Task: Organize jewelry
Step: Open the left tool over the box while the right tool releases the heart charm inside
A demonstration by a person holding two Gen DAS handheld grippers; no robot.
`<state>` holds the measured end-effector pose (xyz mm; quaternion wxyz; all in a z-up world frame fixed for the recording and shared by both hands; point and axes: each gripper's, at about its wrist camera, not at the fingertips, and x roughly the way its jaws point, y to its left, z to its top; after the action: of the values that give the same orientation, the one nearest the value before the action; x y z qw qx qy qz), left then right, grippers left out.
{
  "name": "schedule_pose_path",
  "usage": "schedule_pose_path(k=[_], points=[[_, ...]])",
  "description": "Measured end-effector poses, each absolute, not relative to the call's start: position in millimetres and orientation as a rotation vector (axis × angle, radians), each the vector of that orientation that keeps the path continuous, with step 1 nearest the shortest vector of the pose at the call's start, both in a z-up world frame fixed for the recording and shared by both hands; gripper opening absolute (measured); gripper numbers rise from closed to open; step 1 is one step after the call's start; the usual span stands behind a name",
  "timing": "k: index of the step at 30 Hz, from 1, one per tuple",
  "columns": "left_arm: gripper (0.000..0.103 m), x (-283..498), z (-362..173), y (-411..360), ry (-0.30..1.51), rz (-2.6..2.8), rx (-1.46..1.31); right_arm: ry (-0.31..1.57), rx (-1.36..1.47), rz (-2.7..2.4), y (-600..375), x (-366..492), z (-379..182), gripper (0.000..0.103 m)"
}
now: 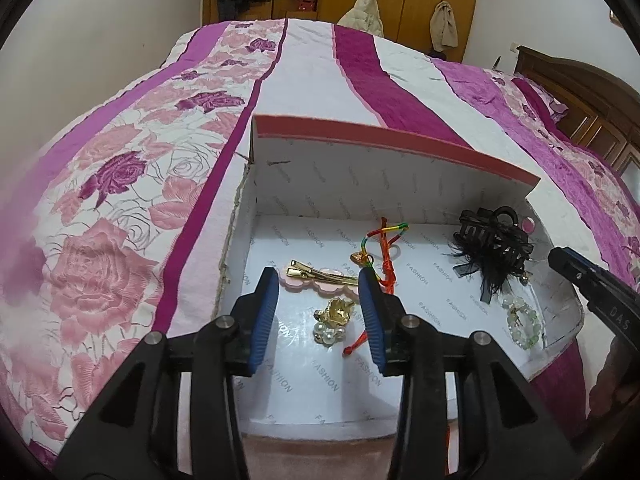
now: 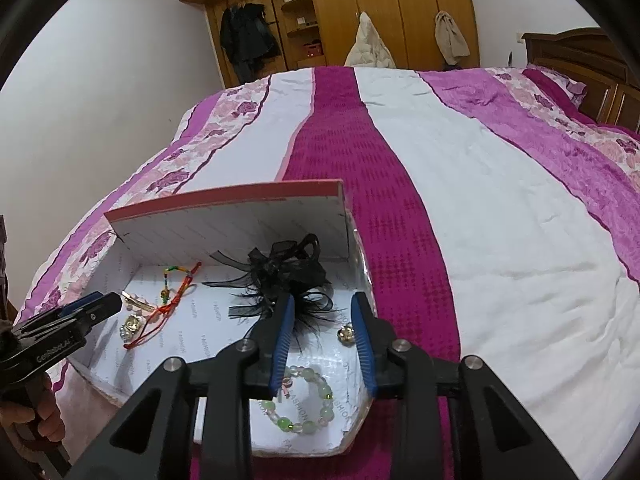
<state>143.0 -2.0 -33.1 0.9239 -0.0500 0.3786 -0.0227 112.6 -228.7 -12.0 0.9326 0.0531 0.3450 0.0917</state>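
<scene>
While both grippers hover spread and empty over the white box (image 1: 280, 400), the green bead bracelet (image 2: 304, 404) lies flat directly beneath the right gripper (image 2: 324, 344), nearer than the left gripper (image 1: 320, 320).

I see a bed (image 2: 500, 208) under a quilted cover in white, magenta and rose-print stripes. Directly on it sits an open white box (image 1: 280, 184) with "FASHION" lining and a pink-edged lid standing up at the back. The box lies near my edge of the bed, across a magenta stripe. A pillow (image 2: 560, 84) lies at the headboard end, far right.
</scene>
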Motion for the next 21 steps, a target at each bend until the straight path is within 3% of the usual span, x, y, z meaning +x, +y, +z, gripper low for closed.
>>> schedule_pose_path(k=[21], points=[[0.037,75,10,6,0.765,-0.087,-0.115,0.628,0.157,0.233,-228,35,41,0.036]])
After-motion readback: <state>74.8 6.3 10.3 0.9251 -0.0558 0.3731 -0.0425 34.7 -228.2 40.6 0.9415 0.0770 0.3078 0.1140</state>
